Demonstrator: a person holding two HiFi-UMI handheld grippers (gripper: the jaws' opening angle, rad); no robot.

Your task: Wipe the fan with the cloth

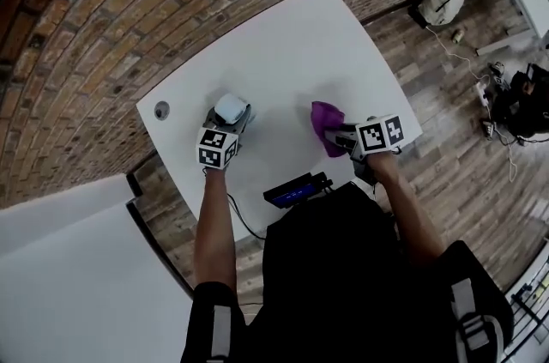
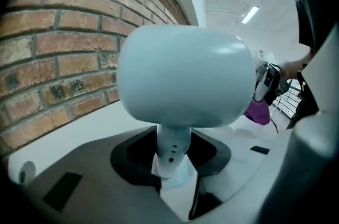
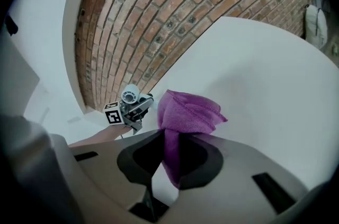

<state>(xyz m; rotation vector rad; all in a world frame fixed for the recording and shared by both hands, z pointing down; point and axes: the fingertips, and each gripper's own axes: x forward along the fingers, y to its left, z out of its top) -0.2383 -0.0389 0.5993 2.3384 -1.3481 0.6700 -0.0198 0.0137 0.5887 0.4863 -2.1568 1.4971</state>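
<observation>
A small white fan point(image 1: 230, 107) stands on the white table point(image 1: 283, 52). In the left gripper view its round head point(image 2: 185, 74) fills the middle and its thin stem point(image 2: 170, 151) rises between my jaws. My left gripper point(image 1: 233, 123) point(image 2: 172, 175) is open around that stem, with a gap showing on both sides. To the right, my right gripper point(image 1: 341, 138) point(image 3: 167, 164) is shut on a purple cloth point(image 1: 326, 123) point(image 3: 188, 114), which bunches above the jaws and hangs off the table. Cloth and fan are apart.
A round cable hole point(image 1: 161, 109) sits near the table's left corner. A black device with a blue screen point(image 1: 296, 190) lies at the near edge, a cable trailing from it. A brick wall runs behind the table. A white bag point(image 1: 441, 3) lies on the floor at right.
</observation>
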